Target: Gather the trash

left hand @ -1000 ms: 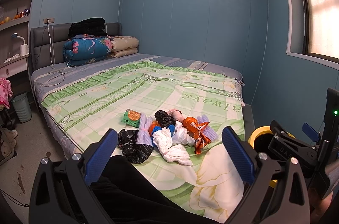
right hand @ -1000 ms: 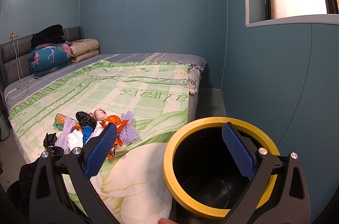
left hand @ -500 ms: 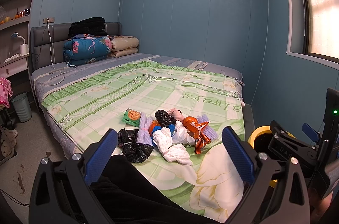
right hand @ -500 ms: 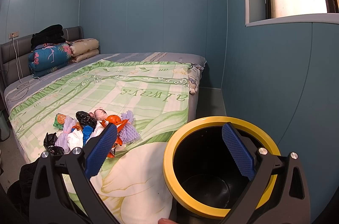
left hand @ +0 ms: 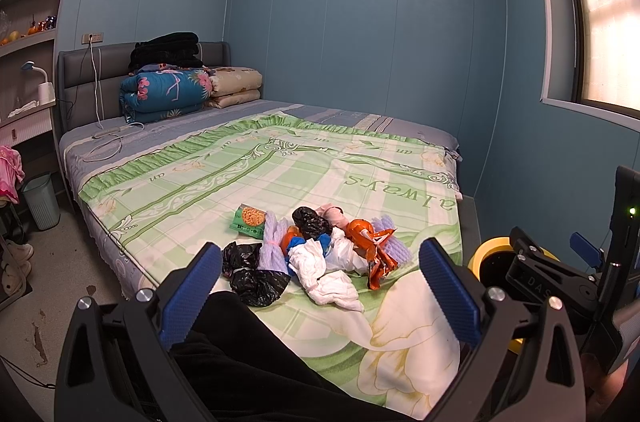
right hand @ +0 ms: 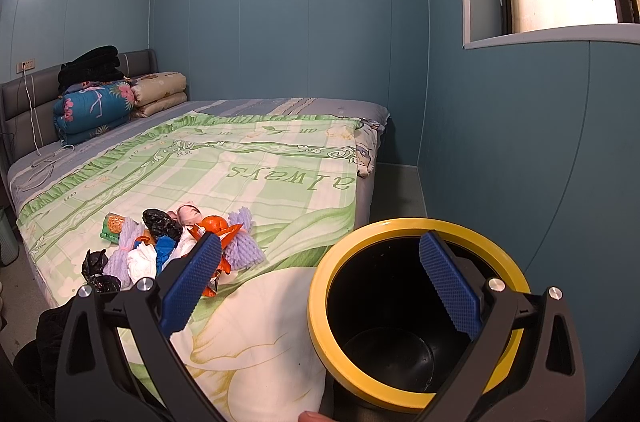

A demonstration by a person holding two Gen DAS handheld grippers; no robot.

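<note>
A heap of mixed trash (left hand: 316,254) lay on the near end of a bed covered with a green-and-cream checked quilt printed with flowers (left hand: 280,174), close to the foot edge. In the heap, a crumpled white plastic bag (left hand: 326,272) sat at the front, two knotted black plastic bags (left hand: 252,274) to its left, a torn orange snack wrapper (left hand: 374,248) to its right, purple foam fruit netting (right hand: 242,248) at the right edge, and a flat green snack packet (left hand: 248,220) lay just behind the pile on its left. A round black bin with a yellow rim (right hand: 416,306) stood on the floor just beside the bed's foot corner, its dark inside showing bare. The left claw (left hand: 318,296) hung open over the bed's edge, its blue ribbed pads (left hand: 192,292) spread wide with the heap between them in view and nothing gripped. The right claw (right hand: 318,288) was likewise open and empty, held above the bin's mouth, one pad over the rim and the other before the heap. Dark clothing (left hand: 256,362) of the person showed beneath the left claw. At the headboard end, folded floral quilts (left hand: 168,92) were stacked against the grey padded headboard (left hand: 80,78).
</note>
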